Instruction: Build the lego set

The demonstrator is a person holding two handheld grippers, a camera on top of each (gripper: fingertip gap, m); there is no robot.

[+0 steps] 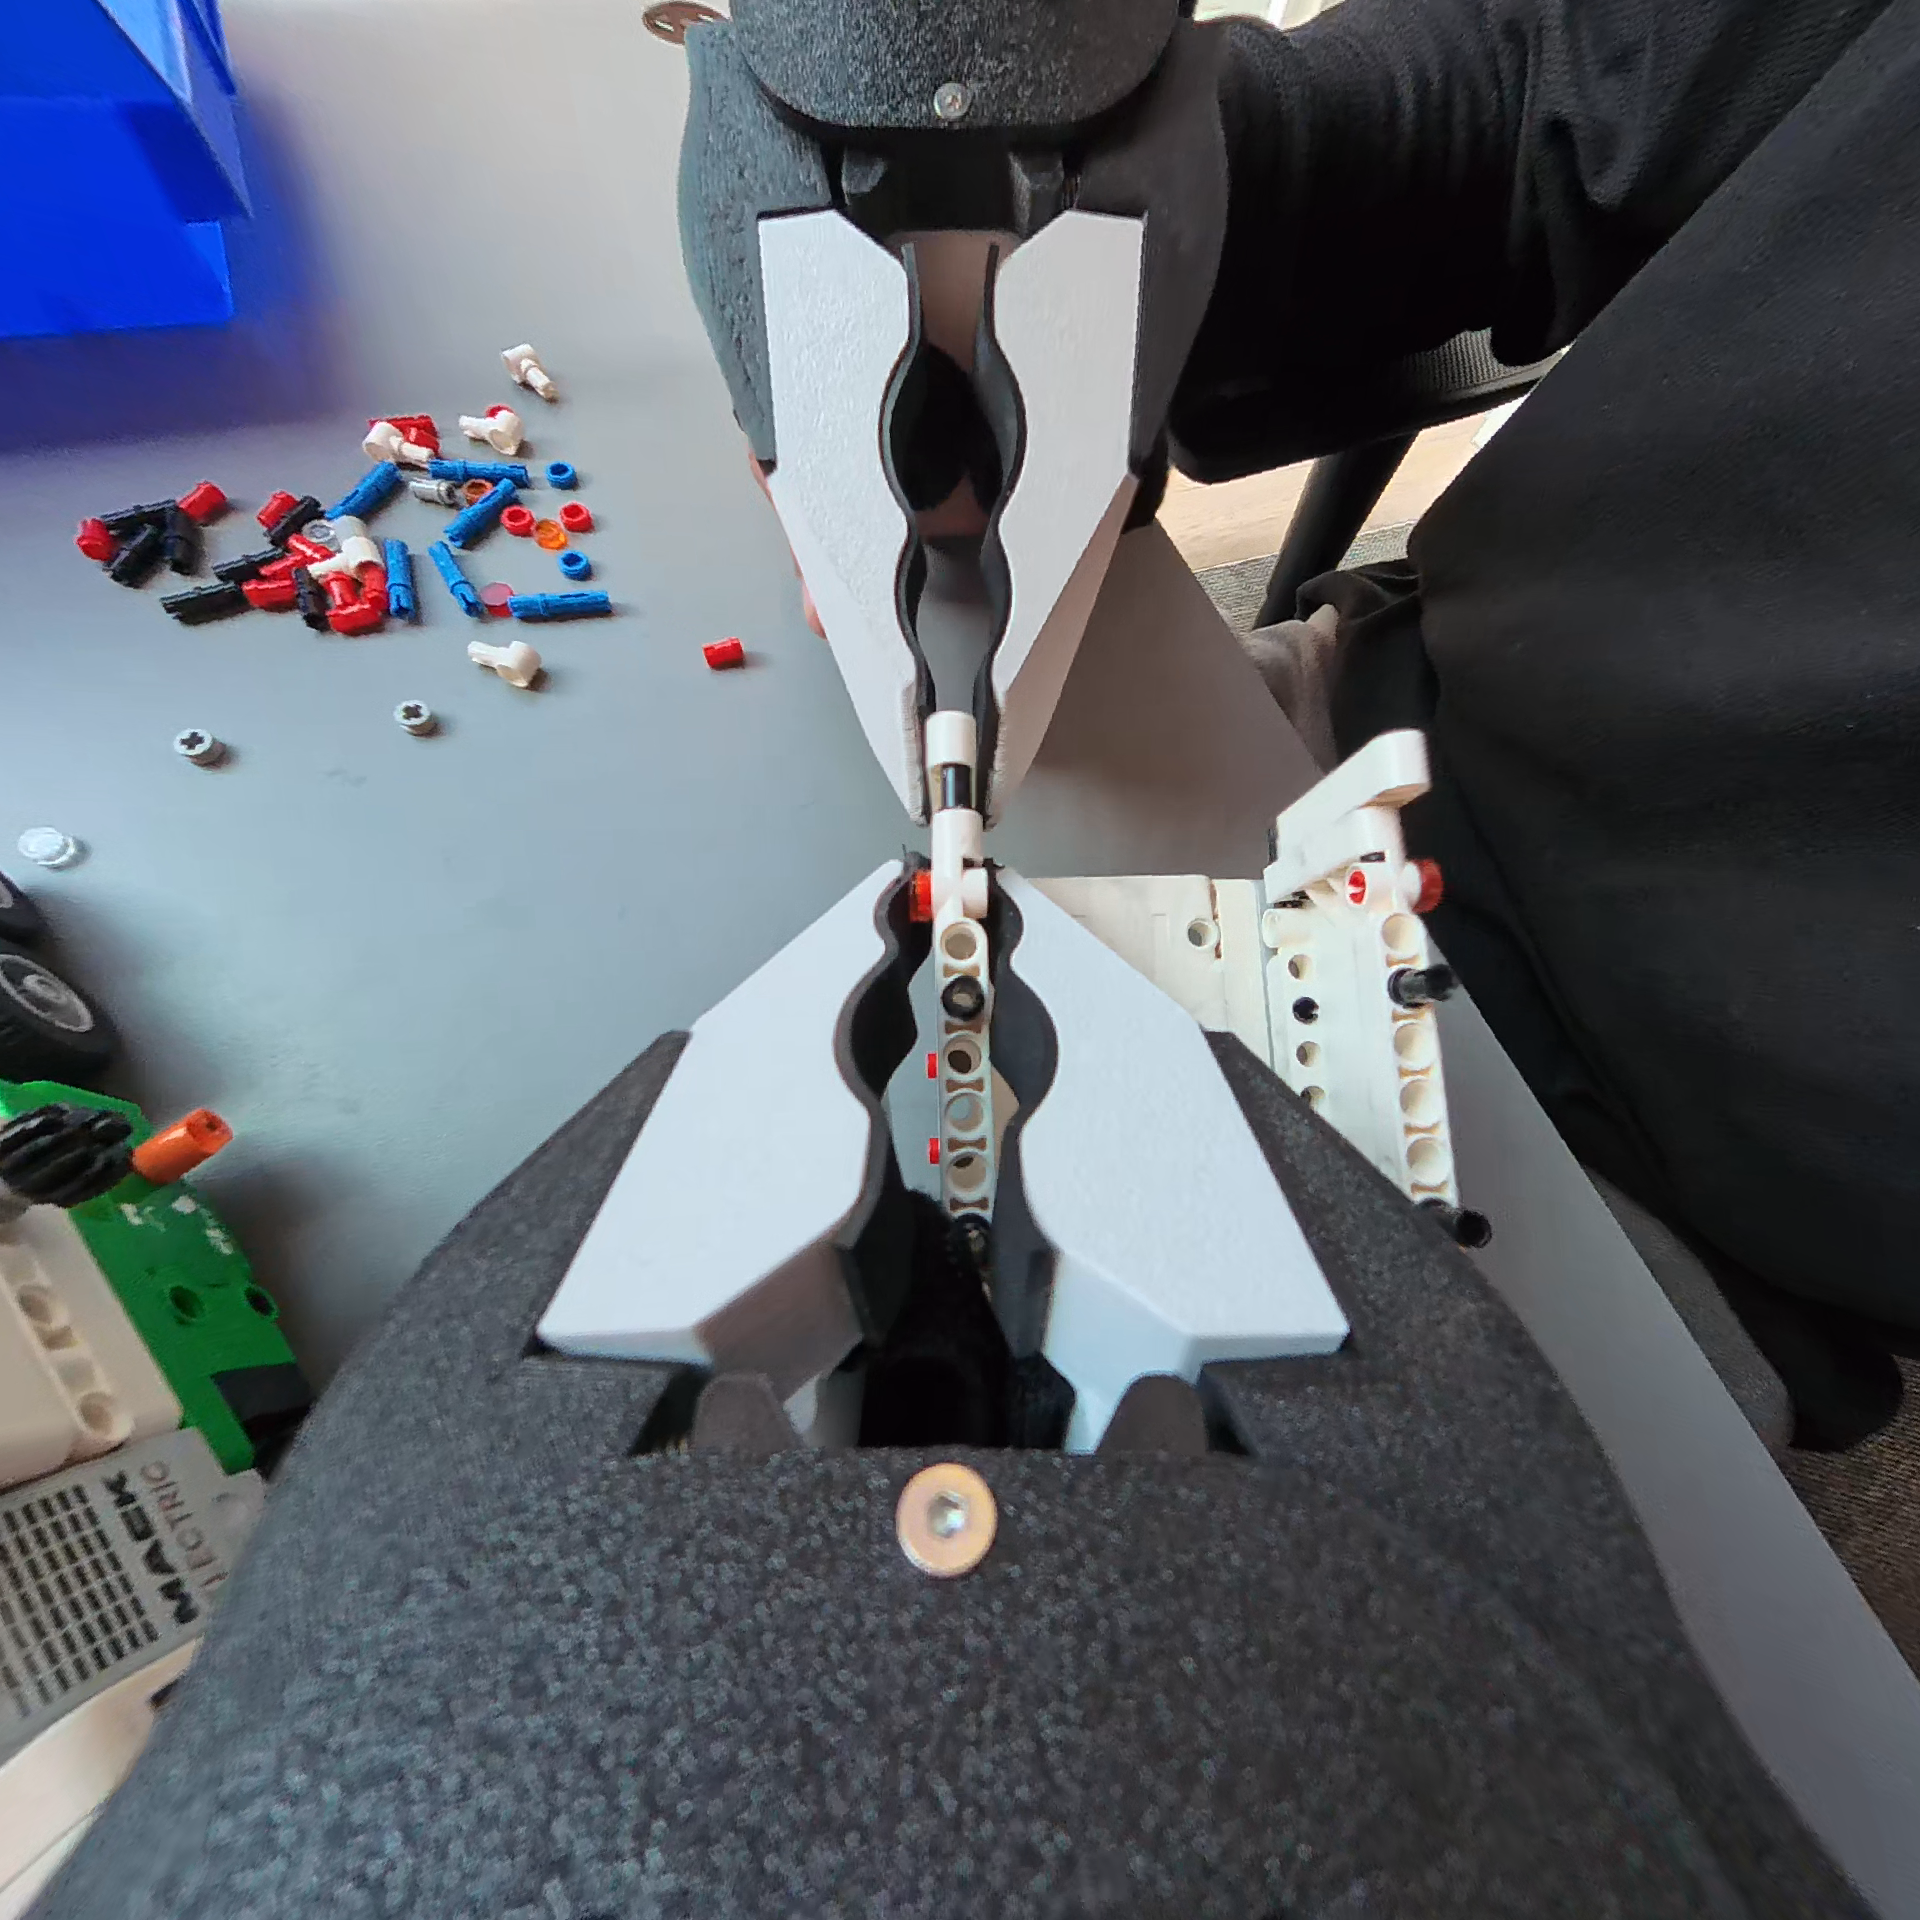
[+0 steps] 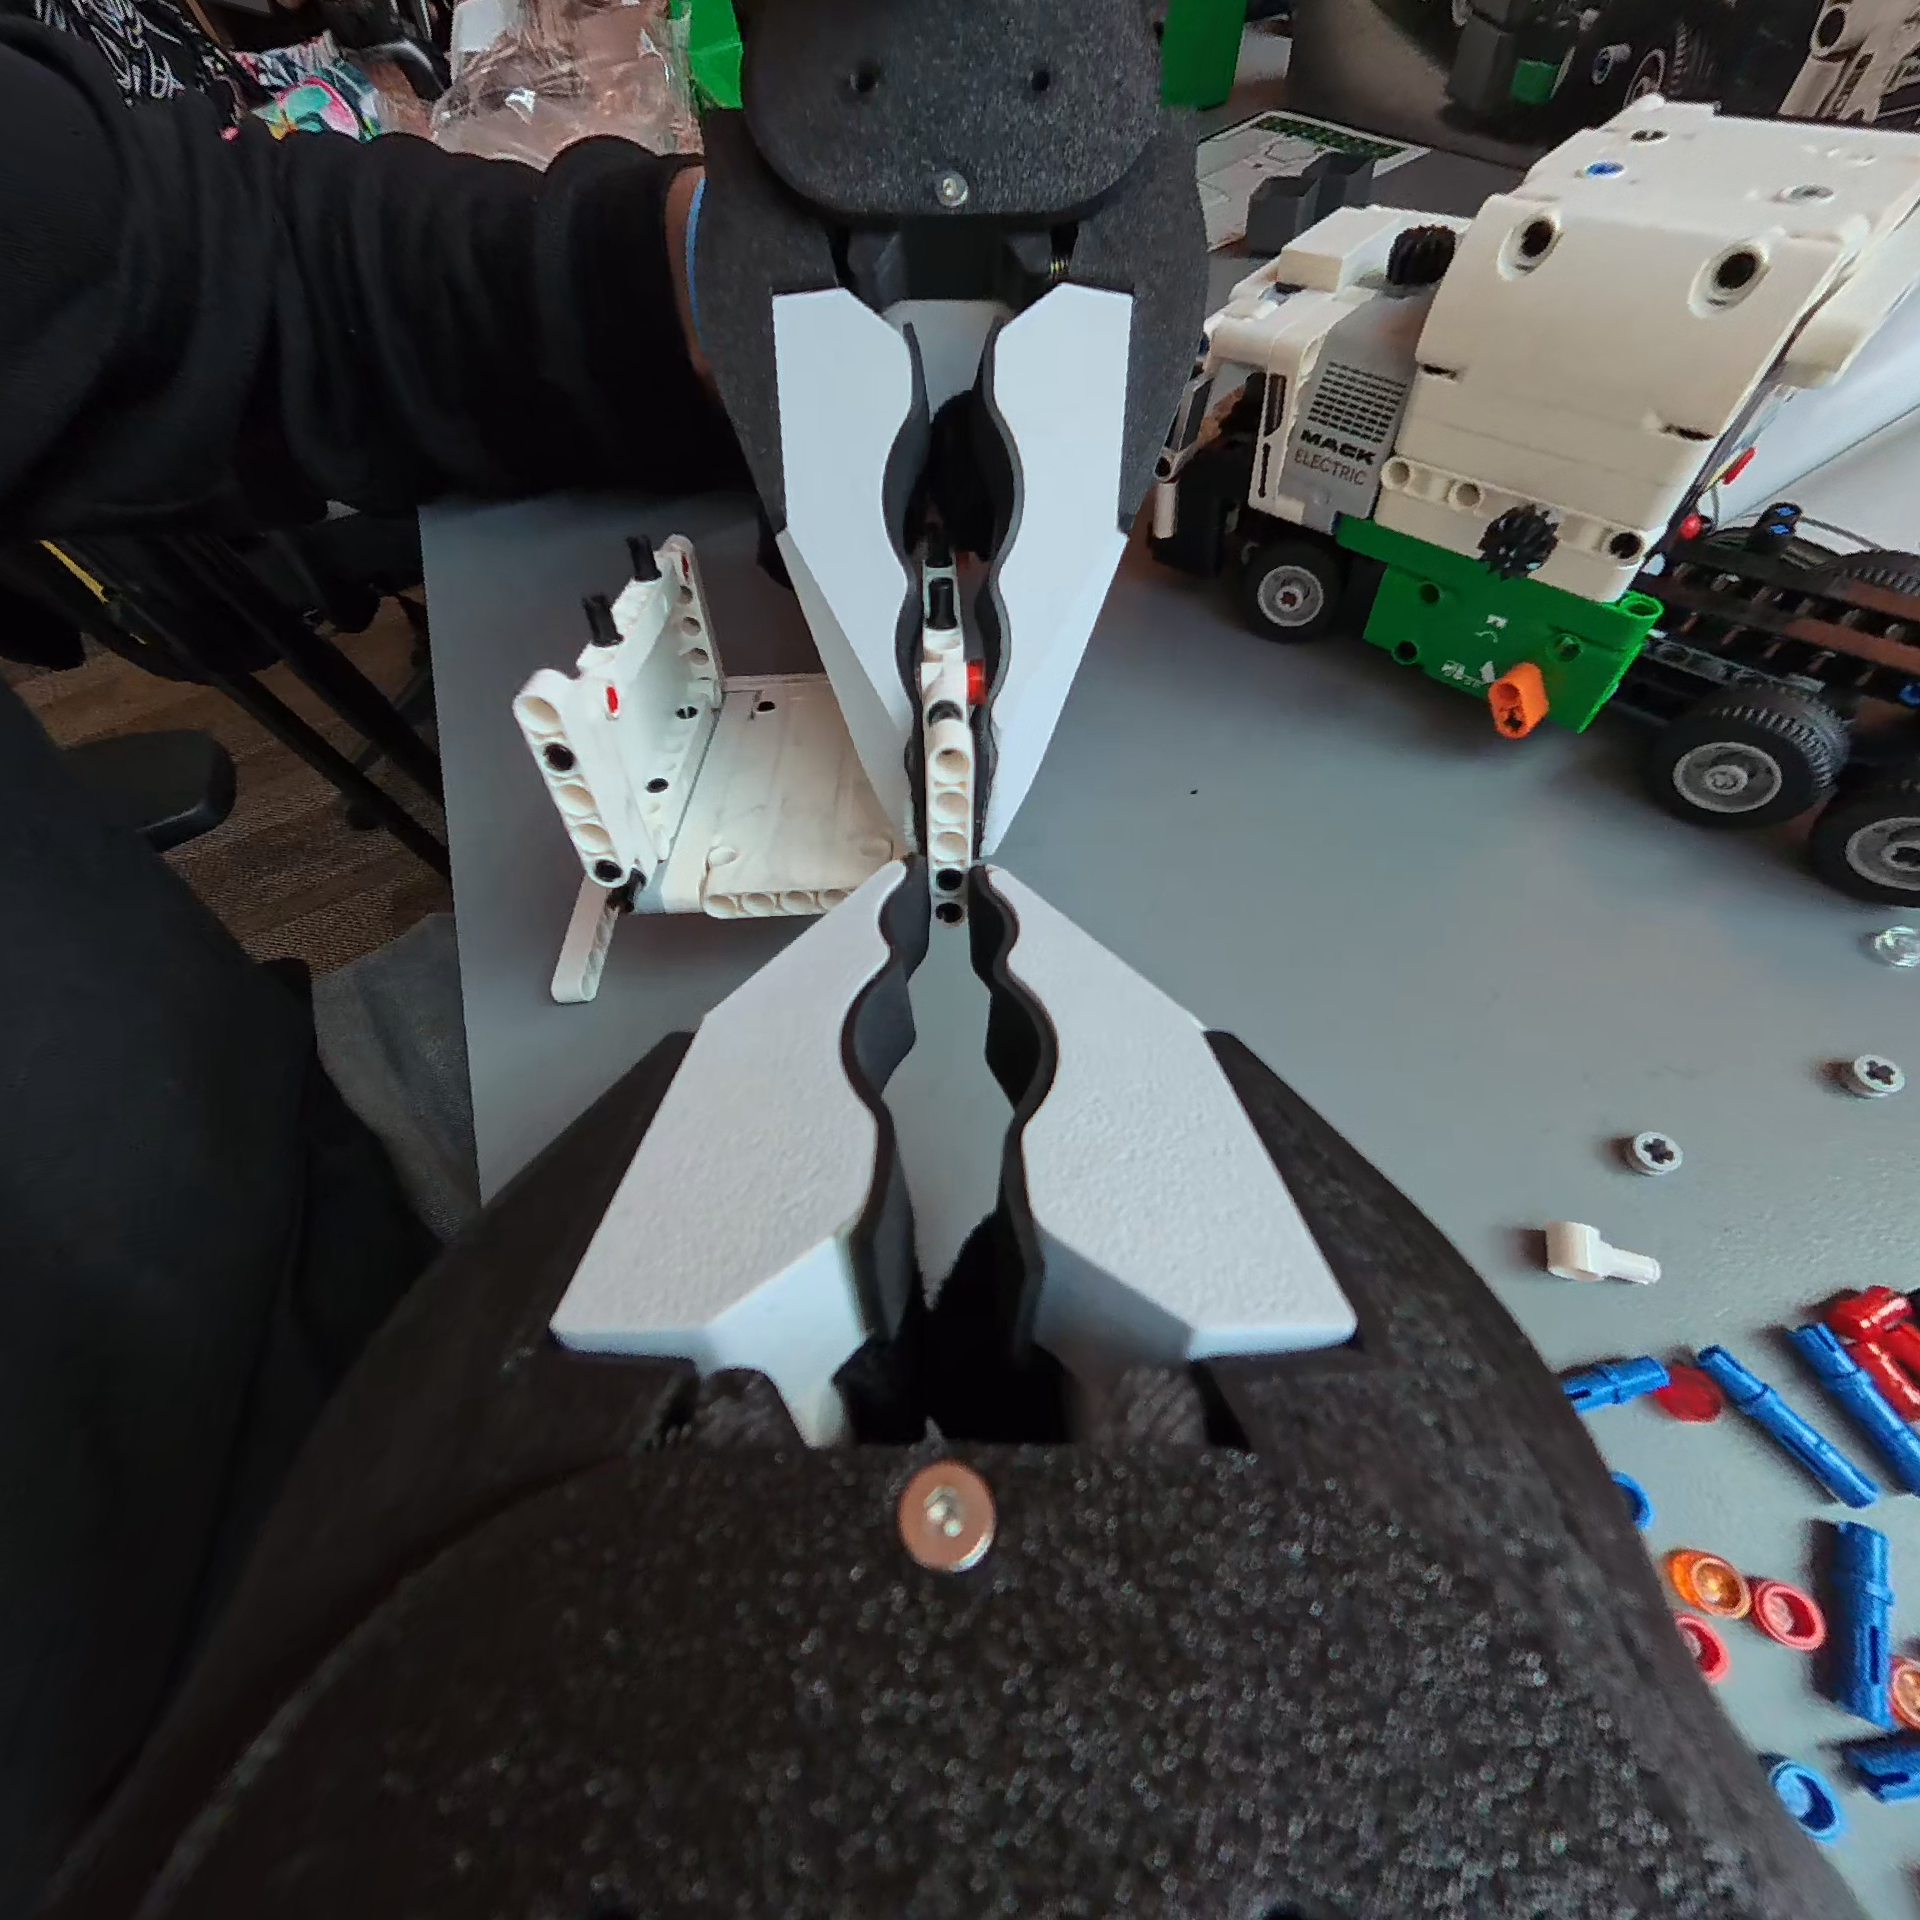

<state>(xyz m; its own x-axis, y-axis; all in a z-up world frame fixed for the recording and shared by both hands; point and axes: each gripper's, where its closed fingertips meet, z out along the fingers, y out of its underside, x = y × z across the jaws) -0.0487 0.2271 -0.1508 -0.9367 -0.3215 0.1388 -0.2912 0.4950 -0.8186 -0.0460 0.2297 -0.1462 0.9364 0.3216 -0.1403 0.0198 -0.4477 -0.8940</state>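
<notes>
White beam (image 1: 964,1029) between both clamped jaws.

Both grippers look the same: chunky body in speckled black textured plastic, one silver screw (image 2: 947,1524) in a washer dead centre, just behind the fingers. The fingers (image 2: 769,1174) are white angular wedges lined with wavy black rubber pads. On the left gripper (image 1: 951,873) the screw (image 1: 947,1519) sits the same way. The person wears a black sleeve (image 2: 343,312).
</notes>
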